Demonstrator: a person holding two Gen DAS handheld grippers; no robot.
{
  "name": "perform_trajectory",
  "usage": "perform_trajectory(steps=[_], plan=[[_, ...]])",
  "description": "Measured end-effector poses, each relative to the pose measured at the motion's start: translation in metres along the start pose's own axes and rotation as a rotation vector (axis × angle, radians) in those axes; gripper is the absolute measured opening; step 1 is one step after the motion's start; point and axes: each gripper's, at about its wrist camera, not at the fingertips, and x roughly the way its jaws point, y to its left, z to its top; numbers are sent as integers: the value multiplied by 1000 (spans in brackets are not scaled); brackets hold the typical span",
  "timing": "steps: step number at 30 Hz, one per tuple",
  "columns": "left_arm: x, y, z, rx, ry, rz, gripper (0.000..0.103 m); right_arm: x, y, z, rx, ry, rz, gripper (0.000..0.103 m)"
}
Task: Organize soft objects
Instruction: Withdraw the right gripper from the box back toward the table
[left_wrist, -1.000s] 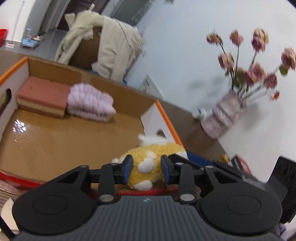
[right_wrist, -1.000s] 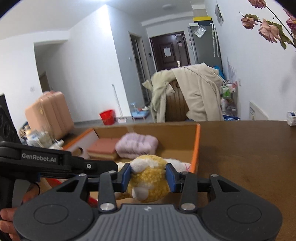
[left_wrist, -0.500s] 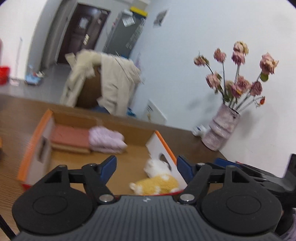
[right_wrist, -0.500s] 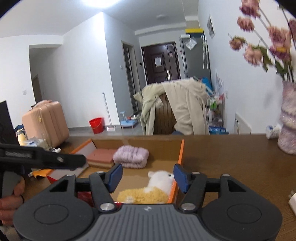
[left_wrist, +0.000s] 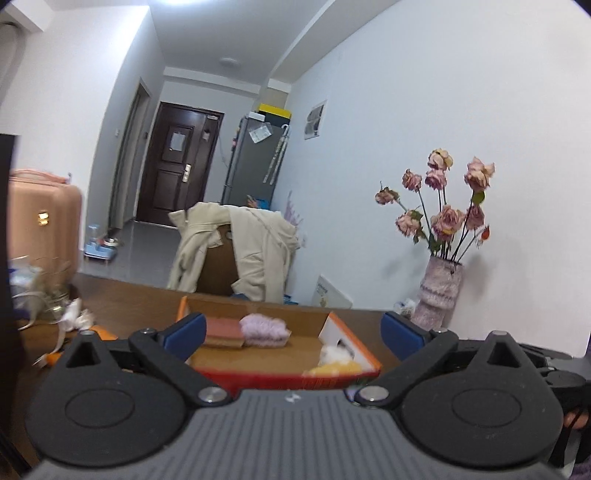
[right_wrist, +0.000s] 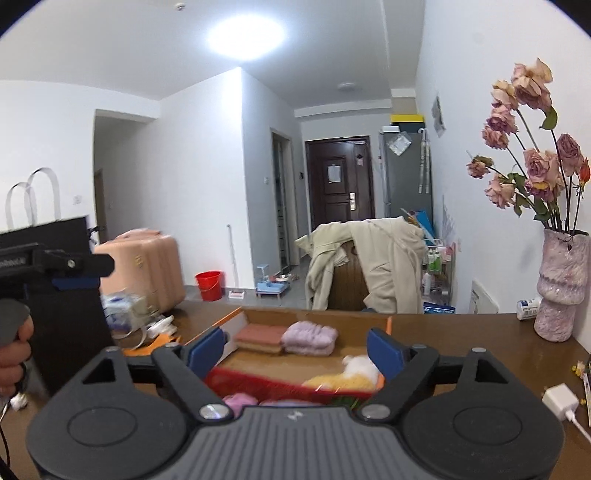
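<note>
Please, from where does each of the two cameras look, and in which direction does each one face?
Left wrist: on the left gripper, above the table, facing the cardboard box and hallway; its open fingers and the right gripper's body at right show.
Right wrist: on the right gripper, facing the same box from farther right; its open fingers, the left gripper and holding hand show.
Shared: box, yellow plush toy, lilac towel, vase.

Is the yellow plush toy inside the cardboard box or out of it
Inside: the yellow plush toy lies on the cardboard box floor, behind its red front wall.
</note>
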Motion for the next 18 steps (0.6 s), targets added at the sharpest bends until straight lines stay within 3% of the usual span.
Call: perform_trajectory(steps=[5, 11, 18], plan=[[-29, 7, -56, -35, 111, 70, 103, -22, 29, -38, -40, 47, 30, 87], [-41, 19, -107, -102, 259, 114, 103, -26, 46, -88, 19, 170, 16, 88], [-47, 22, -108, -90, 256, 93, 103, -35, 57, -109, 33, 213, 10, 87]])
